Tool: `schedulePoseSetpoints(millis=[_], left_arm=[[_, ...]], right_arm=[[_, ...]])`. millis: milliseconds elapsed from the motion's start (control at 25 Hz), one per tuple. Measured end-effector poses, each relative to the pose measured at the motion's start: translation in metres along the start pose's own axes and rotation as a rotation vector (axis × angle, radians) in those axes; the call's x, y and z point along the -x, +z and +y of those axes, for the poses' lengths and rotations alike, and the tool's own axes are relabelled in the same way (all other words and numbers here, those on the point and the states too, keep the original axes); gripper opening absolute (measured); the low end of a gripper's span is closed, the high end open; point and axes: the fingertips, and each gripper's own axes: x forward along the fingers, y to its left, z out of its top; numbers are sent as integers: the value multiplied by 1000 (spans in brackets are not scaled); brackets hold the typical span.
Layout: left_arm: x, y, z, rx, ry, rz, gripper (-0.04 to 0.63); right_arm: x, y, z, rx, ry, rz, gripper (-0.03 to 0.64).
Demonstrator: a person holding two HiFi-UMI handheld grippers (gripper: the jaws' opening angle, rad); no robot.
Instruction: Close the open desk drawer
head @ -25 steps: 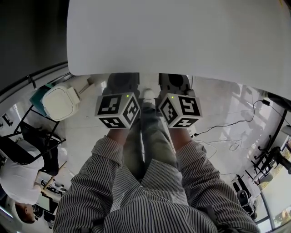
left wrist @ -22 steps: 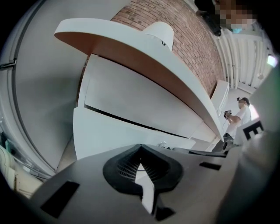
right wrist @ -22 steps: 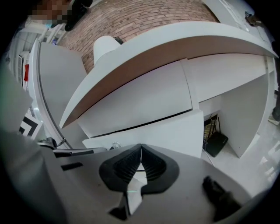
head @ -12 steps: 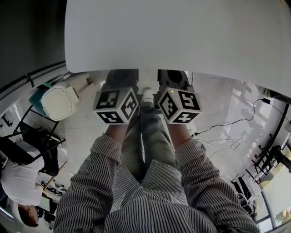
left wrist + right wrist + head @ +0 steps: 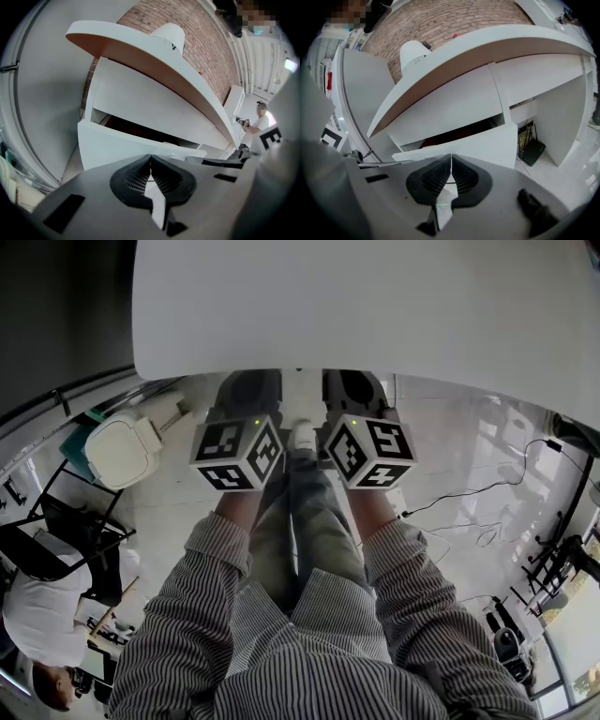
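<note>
The white desk top (image 5: 375, 306) fills the top of the head view. Below it a white drawer (image 5: 117, 145) stands pulled out, with a dark gap (image 5: 140, 131) behind its front panel. The same drawer front (image 5: 487, 143) appears in the right gripper view. My left gripper (image 5: 150, 161) is shut with nothing in it, its tips pointing at the drawer front from close by. My right gripper (image 5: 451, 161) is also shut and empty, facing the same panel. Whether either touches it I cannot tell. In the head view the desk edge hides both sets of jaws; only the marker cubes (image 5: 239, 454) show.
A black box (image 5: 532, 152) with cables sits on the floor under the desk at the right. A white lidded bin (image 5: 122, 451) stands at the left, near a black chair (image 5: 56, 540) and a person in a white shirt (image 5: 37, 615). Cables (image 5: 469, 493) trail across the floor at the right.
Both grippers have edged forward toward the desk, side by side. Their jaws stay shut.
</note>
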Motion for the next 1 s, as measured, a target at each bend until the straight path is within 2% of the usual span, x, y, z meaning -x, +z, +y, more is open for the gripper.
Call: schedulePoseSetpoints(millis=[200,440,1000], left_arm=[[13,5,-9,-25,-22,-13,12],[41,11,-29,-55,-74,-42,12],[118,33,-63,-130,-150,-123,12]], right_arm=[[14,8,10,15,19,-25,17],[39,15,35,29,86,-73,17],[114,35,89,59,140,-160,17]])
